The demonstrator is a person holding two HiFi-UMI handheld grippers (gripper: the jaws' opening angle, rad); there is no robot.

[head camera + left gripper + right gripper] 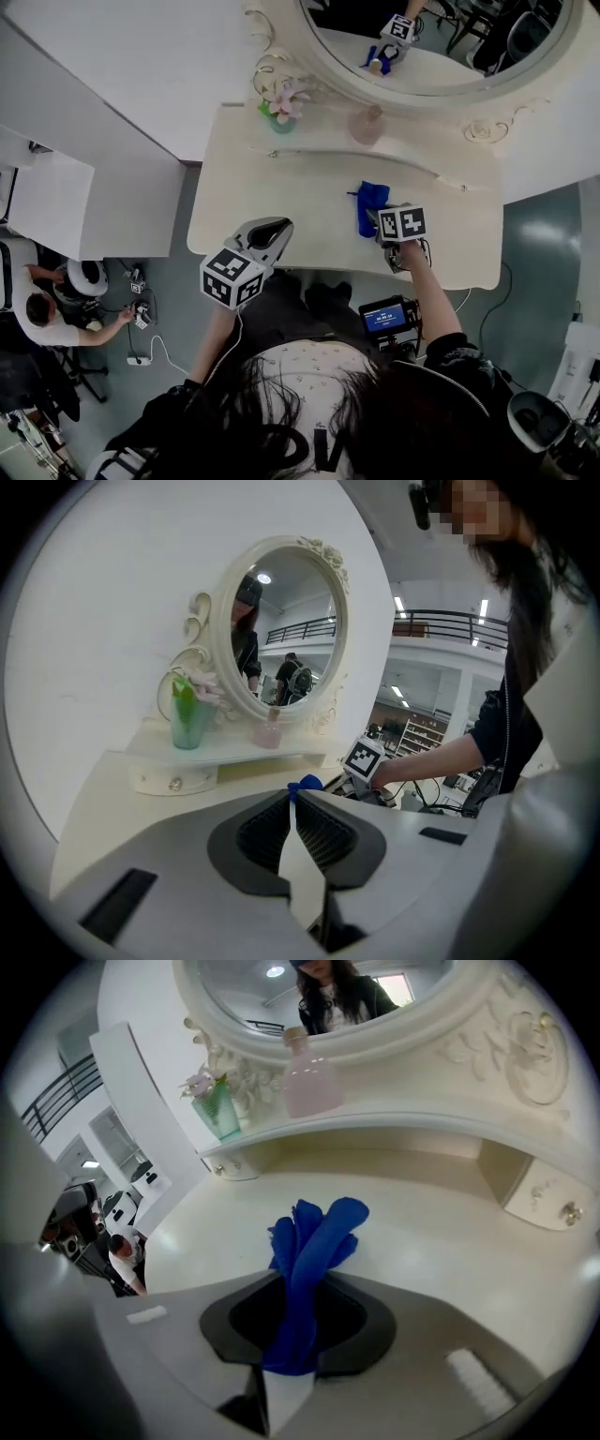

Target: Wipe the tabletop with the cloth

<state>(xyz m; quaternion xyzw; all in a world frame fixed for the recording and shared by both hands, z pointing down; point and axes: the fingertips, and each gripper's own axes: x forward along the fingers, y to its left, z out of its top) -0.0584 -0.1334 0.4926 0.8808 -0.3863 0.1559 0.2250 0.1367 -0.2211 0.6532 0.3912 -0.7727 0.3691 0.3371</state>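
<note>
Right gripper (378,223) (298,1290): fingers (370,1326) closed on the cloth (372,202) (309,1251), pinching it near one end.
Cloth, position: bunched blue strip sticking forward out of the right fingers, over the right-centre of the counter (281,187).
Cloth, long axis: ran in line with the fingers, pointing away from the person toward the mirror (441,47). The free end fanned out ahead of the tips.
Cloth to counter: in the head view the free end looked laid on the surface. The right gripper view showed it raised a little, so contact was probable, not certain.
Left gripper (272,230) (295,803): fingers (253,841) brought together at the tips, nothing between them.
Left gripper, position: hung at the front left edge of the counter, well apart from the cloth.
Nearer arm: right, already holding the cloth. The left had no part in the grip.
Bare ground: most of the counter lay to the left of the cloth and toward the front edge.
Judgement on next move: the cloth needed pressing flat and dragging sideways, across its long axis, to cover that area.
Hazard: a vase (218,1110) and a pink bottle (309,1077) stood on the raised shelf behind, clear of a low stroke.
</note>
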